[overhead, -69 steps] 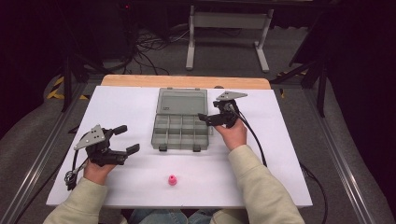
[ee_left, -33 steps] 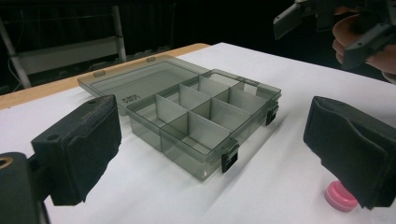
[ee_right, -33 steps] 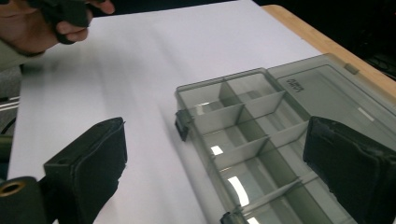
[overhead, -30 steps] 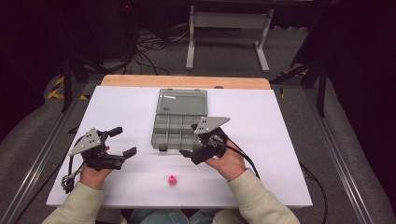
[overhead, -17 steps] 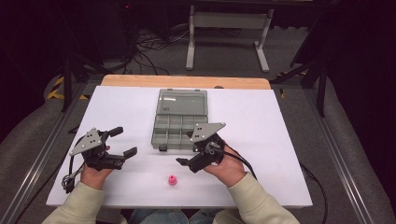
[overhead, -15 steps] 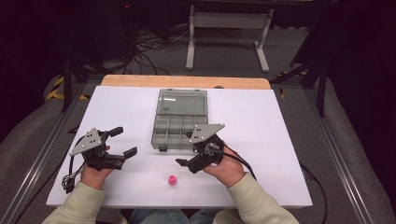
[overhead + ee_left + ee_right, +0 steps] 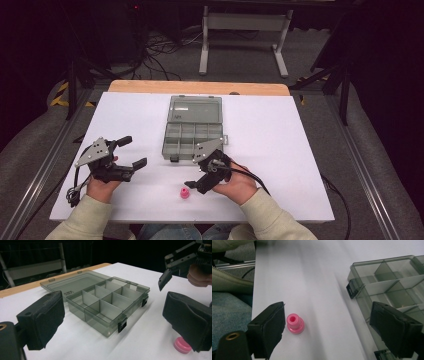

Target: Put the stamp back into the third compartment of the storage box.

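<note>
A small pink spool-shaped part point(image 7: 185, 193) point(image 7: 295, 323) point(image 7: 182, 345) stands on the white table near its front edge. My right gripper point(image 7: 196, 186) point(image 7: 332, 325) hovers low over it, pointing at the front left. Its jaws are open and have just been closing a little. The part lies between them, close to the left jaw, and no pad presses on it. A grey see-through compartment box point(image 7: 194, 135) point(image 7: 100, 305) point(image 7: 387, 282) lies open mid-table. My left gripper point(image 7: 134, 151) point(image 7: 113, 315) rests at the left, open, with nothing in its grip.
The box's lid point(image 7: 195, 109) lies flat toward the wooden far edge point(image 7: 200, 87). Cables and a metal stand point(image 7: 245, 22) sit on the dark floor beyond. The table's front edge point(image 7: 254, 290) runs just beside the pink part.
My right gripper has come from beside the box toward the front and down, ending over the pink part. The left gripper has stayed put.
</note>
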A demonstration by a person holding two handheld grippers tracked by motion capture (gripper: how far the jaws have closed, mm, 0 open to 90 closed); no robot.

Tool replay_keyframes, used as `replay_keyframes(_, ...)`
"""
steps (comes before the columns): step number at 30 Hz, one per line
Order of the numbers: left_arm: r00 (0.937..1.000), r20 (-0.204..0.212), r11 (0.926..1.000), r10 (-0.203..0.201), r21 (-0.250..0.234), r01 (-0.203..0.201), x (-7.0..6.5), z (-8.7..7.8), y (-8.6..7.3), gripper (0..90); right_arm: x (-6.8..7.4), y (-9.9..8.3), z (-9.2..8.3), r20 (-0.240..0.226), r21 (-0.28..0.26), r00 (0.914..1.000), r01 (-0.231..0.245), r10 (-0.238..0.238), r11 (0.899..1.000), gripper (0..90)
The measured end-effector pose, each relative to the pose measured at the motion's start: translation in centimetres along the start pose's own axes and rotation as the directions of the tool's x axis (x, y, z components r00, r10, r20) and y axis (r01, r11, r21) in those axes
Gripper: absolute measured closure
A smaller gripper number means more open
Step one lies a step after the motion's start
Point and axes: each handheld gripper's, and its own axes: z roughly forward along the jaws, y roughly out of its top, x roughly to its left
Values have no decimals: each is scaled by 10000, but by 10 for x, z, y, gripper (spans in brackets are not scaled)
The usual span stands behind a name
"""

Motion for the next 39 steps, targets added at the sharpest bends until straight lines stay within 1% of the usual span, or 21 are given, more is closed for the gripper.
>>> replay_keyframes(2,10000,3,10000,2,23,-2,0,0,0,50,1,0,1,-29,79,10000,-14,14,10000,139)
replay_keyframes(3,10000,2,10000,4,22,-4,0,0,0,50,2,-1,6,-119,282,9999,26,-23,9996,138)
replay_keyframes(5,10000,-1,10000,10,28,-10,0,0,0,50,2,-2,7,-150,338,9999,52,-47,9994,138)
replay_keyframes(7,10000,7,10000,-3,27,3,0,0,0,50,3,-3,11,-247,537,9996,123,-110,9985,139)
replay_keyframes(10,10000,36,10000,-2,43,2,0,1,0,50,6,-3,16,-366,687,9992,158,-133,9975,145)
replay_keyframes(14,10000,25,10000,14,37,-14,0,0,0,50,8,-4,23,-506,996,9984,316,-266,9945,147)
replay_keyframes(17,10000,22,10000,-6,35,6,0,0,0,50,10,-5,28,-637,1130,9976,336,-265,9930,150)
replay_keyframes(18,10000,23,10000,4,34,-4,0,0,0,50,12,-6,32,-727,1276,9970,354,-262,9912,150)
replay_keyframes(21,10000,41,10000,16,45,-16,0,1,0,50,13,-7,35,-795,1384,9965,352,-244,9897,151)
replay_keyframes(23,10000,52,10000,9,53,-9,0,1,0,50,13,-7,38,-913,1521,9953,464,-327,9873,152)
replay_keyframes(25,10000,56,10000,10,53,-11,0,1,0,50,15,-8,40,-967,1629,9949,433,-277,9857,155)
replay_keyframes(27,10000,62,10000,7,50,-7,0,1,-1,50,16,-8,43,-1025,1673,9943,462,-293,9848,160)
replay_keyframes(28,10000,58,10000,12,51,-12,0,1,-1,50,16,-8,44,-1061,1727,9937,549,-368,9834,162)
replay_keyframes(30,10000,58,10000,11,57,-11,0,1,-1,50,17,-9,46,-1104,1791,9934,513,-317,9825,165)
replay_keyframes(32,10000,53,10000,67,68,-67,1,1,0,50,18,-9,48,-1220,1856,9918,598,-374,9808,166)
replay_keyframes(33,10000,63,10000,3,56,-3,0,1,-1,50,19,-9,49,-1200,1868,9923,536,-314,9809,167)
replay_keyframes(35,10000,63,10000,11,51,-11,0,1,0,50,19,-9,51,-1276,1905,9911,631,-390,9797,171)
replay_keyframes(38,10000,65,10000,16,57,-16,0,1,-1,50,20,-10,52,-1249,1952,9916,585,-343,9790,177)
replay_keyframes(39,10000,66,10000,23,59,-23,0,1,-1,50,20,-10,53,-1282,1996,9910,643,-390,9778,185)
